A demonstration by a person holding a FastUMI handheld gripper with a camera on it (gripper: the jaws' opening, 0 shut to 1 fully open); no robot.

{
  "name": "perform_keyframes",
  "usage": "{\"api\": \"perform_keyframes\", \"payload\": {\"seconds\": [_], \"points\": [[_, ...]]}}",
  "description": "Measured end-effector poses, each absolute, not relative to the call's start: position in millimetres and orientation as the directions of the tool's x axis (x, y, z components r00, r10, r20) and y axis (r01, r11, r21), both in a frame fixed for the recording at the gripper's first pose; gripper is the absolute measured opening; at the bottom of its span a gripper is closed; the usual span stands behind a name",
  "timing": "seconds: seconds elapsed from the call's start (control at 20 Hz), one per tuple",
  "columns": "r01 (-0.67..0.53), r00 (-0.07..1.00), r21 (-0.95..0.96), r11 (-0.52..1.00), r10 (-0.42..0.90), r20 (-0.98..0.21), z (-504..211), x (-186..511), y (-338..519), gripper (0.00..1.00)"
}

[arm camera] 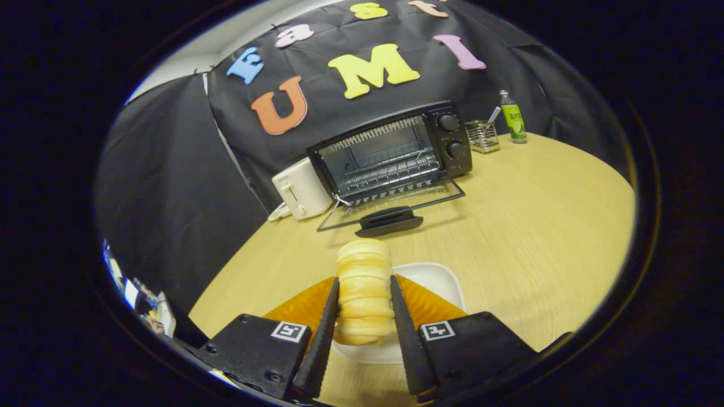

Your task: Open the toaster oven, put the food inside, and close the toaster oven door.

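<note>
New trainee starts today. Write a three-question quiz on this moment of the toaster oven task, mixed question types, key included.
1. True or false: the black toaster oven's glass door lies folded down on the pale wooden table.
2. What do both fingers of the tool press on?
A. green bottle
B. ridged pale-yellow bread roll
C. wire basket
3. Fill in: the roll hangs over a white square ____.

Key: 1 true; 2 B; 3 plate.

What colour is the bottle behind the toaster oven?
Green, with a white cap; the gripper view shows the bottle best.
</note>
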State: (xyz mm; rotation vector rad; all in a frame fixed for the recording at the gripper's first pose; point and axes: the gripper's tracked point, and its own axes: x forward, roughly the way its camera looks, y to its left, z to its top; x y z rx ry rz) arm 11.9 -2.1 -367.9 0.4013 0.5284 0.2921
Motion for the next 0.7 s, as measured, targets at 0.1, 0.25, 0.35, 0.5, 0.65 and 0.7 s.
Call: {"api": "perform_keyframes", "payload": {"seconds": [0.1,0.25,0.35,0.5,0.65,0.7], "points": [[-0.187,0.832,0.540,0.821,0.424,-0.357,-344.2,22.3,-0.2,0.59],[-0.247,0.841,0.632,0.734,0.487,-0.237,-310.9,42.4,4.8,0.59],[-0.272,0.849,0.659,0.701,0.498,-0.179,-298.6,61.2,6.4,0.59],[-0.310,0.825,0.731,0.609,0.554,-0.112,-286.4,83.1,22.4,0.59],[-0.281,0.808,0.781,0.558,0.577,-0.122,-289.7,104.4,31.6,0.59],[-0.271,0.808,0.791,0.549,0.577,-0.123,-290.4,117.4,32.3,0.59]]}}
